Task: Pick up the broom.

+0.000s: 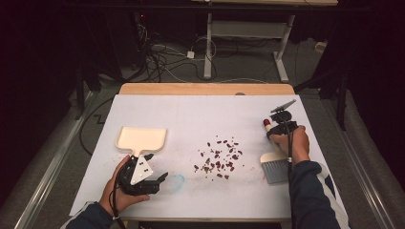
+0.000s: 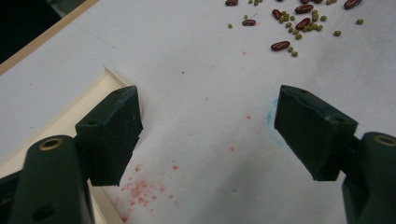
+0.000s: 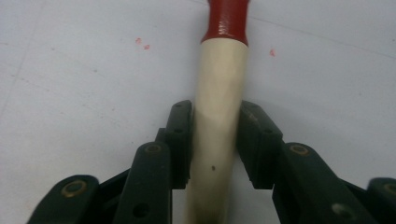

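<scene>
Right gripper [image 3: 212,140] is clamped on the brush handle [image 3: 219,121], pads [image 3: 180,140] pressing the cream shaft on both sides just below the red end cap [image 3: 229,21]. I grip there so the brush [image 1: 273,164] lies along my forearm with the grey bristles [image 1: 275,172] at the near end, ready to drag sideways. It sits at the right edge of the white sheet [image 1: 191,114], right of the scattered beans [image 1: 219,157].

Left gripper [image 1: 149,179] is open with nothing between the jaws, hovering near-left just beside the cream dustpan [image 1: 141,139]. In the left gripper view the pan rim [image 2: 114,77] runs next to one jaw, beans [image 2: 294,28] farther off. Pan mouth faces away from the beans, so I judge it needs grabbing and turning before any sweep.
</scene>
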Action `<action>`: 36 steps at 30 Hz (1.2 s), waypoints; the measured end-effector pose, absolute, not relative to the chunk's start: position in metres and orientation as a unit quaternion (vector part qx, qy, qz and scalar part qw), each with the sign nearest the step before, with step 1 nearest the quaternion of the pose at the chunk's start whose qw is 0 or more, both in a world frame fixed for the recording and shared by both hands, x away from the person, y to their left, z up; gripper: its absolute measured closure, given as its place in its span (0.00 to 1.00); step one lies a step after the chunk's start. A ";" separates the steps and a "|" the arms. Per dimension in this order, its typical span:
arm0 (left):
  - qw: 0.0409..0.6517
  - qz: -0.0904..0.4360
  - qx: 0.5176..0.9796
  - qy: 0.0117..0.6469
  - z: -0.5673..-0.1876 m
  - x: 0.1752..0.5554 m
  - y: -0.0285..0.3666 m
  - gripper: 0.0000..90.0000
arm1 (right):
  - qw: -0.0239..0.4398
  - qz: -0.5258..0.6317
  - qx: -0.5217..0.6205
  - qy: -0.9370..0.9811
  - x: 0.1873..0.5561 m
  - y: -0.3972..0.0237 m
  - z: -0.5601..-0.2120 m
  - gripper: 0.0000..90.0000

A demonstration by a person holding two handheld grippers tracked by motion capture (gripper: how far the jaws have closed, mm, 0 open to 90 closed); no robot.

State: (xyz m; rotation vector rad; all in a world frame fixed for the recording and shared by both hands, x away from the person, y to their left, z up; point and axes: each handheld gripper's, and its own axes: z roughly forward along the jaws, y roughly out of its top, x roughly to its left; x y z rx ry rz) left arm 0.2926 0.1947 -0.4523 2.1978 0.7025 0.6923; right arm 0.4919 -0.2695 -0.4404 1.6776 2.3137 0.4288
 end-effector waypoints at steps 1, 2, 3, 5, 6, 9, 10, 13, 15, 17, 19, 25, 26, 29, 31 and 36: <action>0.358 0.270 0.851 0.272 -0.452 0.293 0.195 0.25 | 0.124 0.157 0.576 0.792 0.491 -0.271 -0.441 0.77; 0.359 0.270 0.851 0.272 -0.452 0.293 0.195 0.25 | 0.118 0.169 0.576 0.791 0.489 -0.272 -0.441 0.77; 0.361 0.270 0.849 0.274 -0.452 0.293 0.195 0.25 | 0.117 0.179 0.574 0.790 0.487 -0.274 -0.441 0.77; 0.363 0.271 0.848 0.275 -0.451 0.293 0.196 0.25 | 0.125 0.192 0.574 0.786 0.484 -0.275 -0.441 0.77; 0.363 0.271 0.847 0.276 -0.451 0.293 0.196 0.25 | 0.131 0.197 0.571 0.786 0.481 -0.275 -0.440 0.77; 0.363 0.272 0.846 0.278 -0.451 0.293 0.197 0.25 | 0.150 0.221 0.557 0.786 0.472 -0.276 -0.436 0.78; 0.364 0.272 0.846 0.279 -0.451 0.293 0.197 0.25 | 0.156 0.236 0.552 0.784 0.468 -0.278 -0.433 0.78; 0.366 0.272 0.845 0.281 -0.451 0.293 0.197 0.25 | 0.179 0.289 0.536 0.773 0.453 -0.284 -0.424 0.78; 0.365 0.272 0.845 0.281 -0.452 0.293 0.196 0.25 | 0.195 0.317 0.528 0.764 0.443 -0.288 -0.418 0.78; 0.363 0.272 0.846 0.280 -0.452 0.294 0.196 0.26 | 0.213 0.356 0.513 0.751 0.429 -0.293 -0.411 0.78; 0.360 0.271 0.847 0.281 -0.453 0.294 0.194 0.26 | 0.225 0.382 0.497 0.746 0.419 -0.295 -0.407 0.78; 0.357 0.271 0.848 0.281 -0.452 0.295 0.192 0.27 | 0.250 0.443 0.465 0.725 0.389 -0.299 -0.396 0.78; 0.359 0.271 0.848 0.281 -0.452 0.295 0.192 0.27 | 0.254 0.448 0.463 0.721 0.385 -0.298 -0.394 0.78; 0.361 0.271 0.847 0.281 -0.451 0.295 0.193 0.27 | 0.261 0.461 0.450 0.719 0.374 -0.296 -0.389 0.78; 0.364 0.271 0.846 0.280 -0.450 0.294 0.193 0.27 | 0.267 0.467 0.440 0.719 0.368 -0.293 -0.385 0.78; 0.383 0.270 0.839 0.275 -0.443 0.292 0.192 0.27 | 0.274 0.489 0.424 0.712 0.357 -0.287 -0.374 0.78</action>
